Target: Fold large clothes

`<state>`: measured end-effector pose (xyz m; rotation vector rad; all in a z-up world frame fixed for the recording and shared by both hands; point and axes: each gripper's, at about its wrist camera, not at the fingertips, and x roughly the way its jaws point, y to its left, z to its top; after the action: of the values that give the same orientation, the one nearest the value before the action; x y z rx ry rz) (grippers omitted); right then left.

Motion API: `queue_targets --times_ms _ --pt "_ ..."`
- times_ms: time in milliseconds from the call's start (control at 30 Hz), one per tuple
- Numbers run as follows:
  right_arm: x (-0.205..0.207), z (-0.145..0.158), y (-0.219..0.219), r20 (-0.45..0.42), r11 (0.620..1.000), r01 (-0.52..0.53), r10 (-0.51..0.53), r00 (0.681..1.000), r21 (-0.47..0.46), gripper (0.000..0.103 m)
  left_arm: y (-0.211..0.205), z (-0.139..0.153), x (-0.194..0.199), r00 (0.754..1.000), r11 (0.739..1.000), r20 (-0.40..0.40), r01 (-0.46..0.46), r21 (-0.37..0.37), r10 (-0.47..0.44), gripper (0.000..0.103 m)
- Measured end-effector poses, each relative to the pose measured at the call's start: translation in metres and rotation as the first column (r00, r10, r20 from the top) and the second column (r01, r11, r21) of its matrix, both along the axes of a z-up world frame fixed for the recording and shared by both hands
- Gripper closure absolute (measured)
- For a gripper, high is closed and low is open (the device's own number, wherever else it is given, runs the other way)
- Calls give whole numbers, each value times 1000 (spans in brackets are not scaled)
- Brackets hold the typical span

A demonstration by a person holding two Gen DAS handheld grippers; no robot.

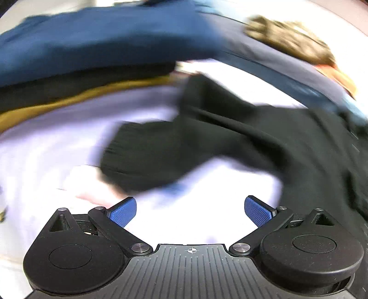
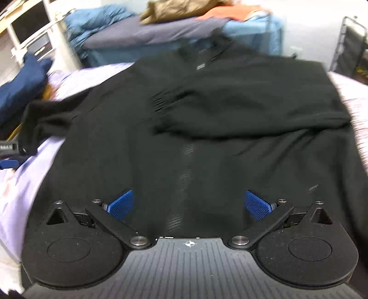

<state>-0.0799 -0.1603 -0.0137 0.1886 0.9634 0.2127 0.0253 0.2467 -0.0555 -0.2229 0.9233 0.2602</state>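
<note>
Black long-sleeved sweater (image 2: 184,142) lies spread flat on a bed with a pale lilac sheet (image 2: 25,179), collar at the far end, hem nearest the right wrist camera. Its right-hand sleeve is folded across the chest, cuff ending about mid-body; the other sleeve (image 1: 147,156) sticks out sideways over the sheet, ribbed cuff visible in the left wrist view. Fabric is dark, matte, lightly creased, with a faint vertical line down the middle. Right tongs (image 2: 188,204) are wide apart above the hem area, blue pads clear of the cloth, nothing between them. Left tongs (image 1: 191,211) are also apart, over bare sheet just short of the loose sleeve's cuff, empty; that view is heavily motion-blurred. Navy folded garment (image 2: 20,85) sits at the left of the bed, on what looks like a mustard-coloured layer (image 1: 46,108). Beyond is a second bed (image 2: 161,34) with a blue cover, carrying a brown heap (image 2: 174,9) and an orange cloth (image 2: 234,11).
</note>
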Motion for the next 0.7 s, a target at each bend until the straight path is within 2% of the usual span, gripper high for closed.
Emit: queue_targets --times_ms 100,200,267,333,400,500,600,700 --pt "8 15 33 24 998 -65 64 998 5 1 51 7 6 997 998 27 -66 16 66 0" --pt "28 35 60 55 995 -95 94 994 19 1 83 8 22 996 996 50 -80 26 78 0" --pt "41 50 82 78 993 -108 104 991 48 1 98 0 34 997 997 35 -74 6 73 0" --pt "53 67 99 100 989 -125 117 988 76 1 103 -10 46 999 999 11 -53 -9 53 0" --pt "60 76 112 118 985 -145 134 984 92 1 99 -21 60 1000 1000 -20 -21 6 21 0" --pt "60 87 129 132 981 -178 167 977 72 1 92 -38 69 999 1000 -34 15 -16 -15 0" --pt "58 81 134 104 980 -192 185 977 57 1 85 -49 73 998 999 -54 14 -51 -17 0" --pt "52 71 132 47 984 -174 172 984 43 1 80 -50 72 999 1000 -46 25 -19 -25 0"
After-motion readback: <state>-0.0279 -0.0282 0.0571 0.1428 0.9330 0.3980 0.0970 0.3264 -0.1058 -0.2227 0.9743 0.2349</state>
